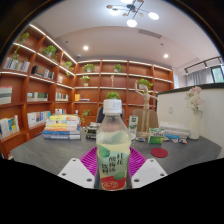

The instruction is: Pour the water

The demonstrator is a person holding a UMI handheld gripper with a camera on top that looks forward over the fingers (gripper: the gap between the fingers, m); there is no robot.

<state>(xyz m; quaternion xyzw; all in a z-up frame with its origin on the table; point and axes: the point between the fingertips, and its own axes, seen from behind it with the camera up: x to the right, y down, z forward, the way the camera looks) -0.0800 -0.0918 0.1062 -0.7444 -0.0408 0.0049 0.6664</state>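
The gripper [113, 170] holds a clear plastic bottle [113, 148] upright; its two pale fingers [77, 172] close in from either side of the bottle's lower half, and the magenta pads [90, 160] press against its sides, so the bottle is clamped between them. The bottle has a white cap, a green-and-white label around its middle and a red band at the bottom.

Behind the bottle stretches a grey table [45, 155]. To the left of the bottle, further back on the table, lies a stack of books [62, 127]. To the right of the bottle, just past the finger on that side, a small red disc [158, 153] lies flat on the table, and beyond it stand some small boxes and figures too small to tell apart.

Farther behind the bottle, wooden shelves [100, 85] run along the back wall and the wall to the left, bearing books and green potted plants [113, 69]. High above the bottle, ceiling lamps [131, 14] glow.
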